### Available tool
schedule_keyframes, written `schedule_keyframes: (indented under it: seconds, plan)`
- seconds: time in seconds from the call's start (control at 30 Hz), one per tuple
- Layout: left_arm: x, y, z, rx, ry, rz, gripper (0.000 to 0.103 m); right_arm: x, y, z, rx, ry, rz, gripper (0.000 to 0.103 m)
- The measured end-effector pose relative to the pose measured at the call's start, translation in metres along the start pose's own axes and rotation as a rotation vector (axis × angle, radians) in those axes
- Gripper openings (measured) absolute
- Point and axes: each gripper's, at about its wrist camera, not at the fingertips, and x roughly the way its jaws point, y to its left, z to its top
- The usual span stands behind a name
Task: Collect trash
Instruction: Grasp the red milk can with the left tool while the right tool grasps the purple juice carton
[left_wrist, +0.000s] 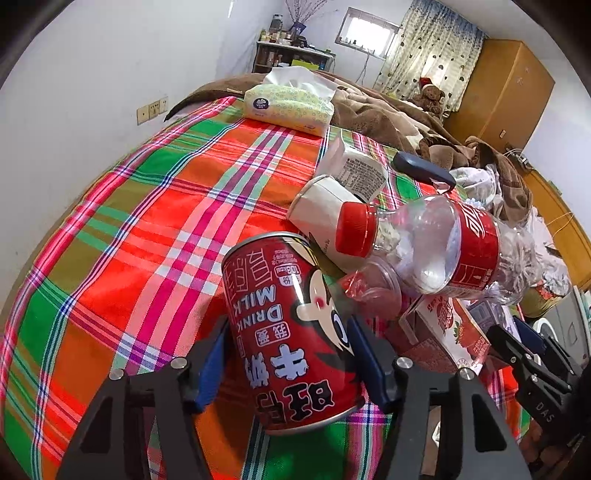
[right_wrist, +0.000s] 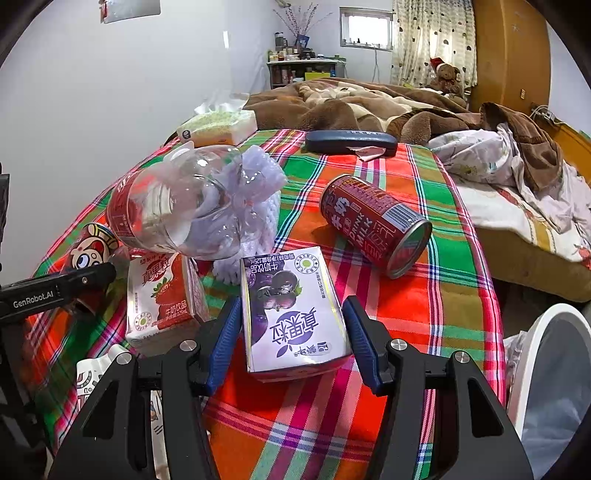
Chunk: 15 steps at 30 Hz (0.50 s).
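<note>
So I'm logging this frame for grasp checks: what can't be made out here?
- Left wrist view: whether the left gripper pads touch the red can; the can hides the contact.
- Right wrist view: the bin inside, cut off by the edge.
- Right wrist view: whether the right gripper pads touch the purple carton; narrow gaps seem to show.

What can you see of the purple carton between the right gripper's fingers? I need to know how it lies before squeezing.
The purple carton is a small box of glossy printed card, white and purple, with a picture of dark berries and Chinese lettering. It lies flat on the plaid cloth, printed face up, its length along the fingers. The right gripper straddles it, jaws open, a blue pad close by each side. It looks undented. A strawberry carton lies beside it.
</note>
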Motion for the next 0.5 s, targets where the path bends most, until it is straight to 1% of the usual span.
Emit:
schedule_keyframes:
  seconds: [0.07, 0.33, 0.5]
  plan:
    - [-0.001, -0.002, -0.001, 0.007, 0.002, 0.005, 0.06, -0.001, -0.003, 0.0, 0.012, -0.005, 0.005, 0.057]
    - [-0.02, -0.005, -0.011, 0.012, -0.037, 0.012, 0.058, -0.009, -0.014, -0.001, 0.056, -0.036, 0.007, 0.057]
    - [-0.026, -0.004, -0.021, 0.001, -0.033, 0.011, 0.056, -0.016, -0.019, -0.006, 0.083, -0.049, 0.007, 0.057]
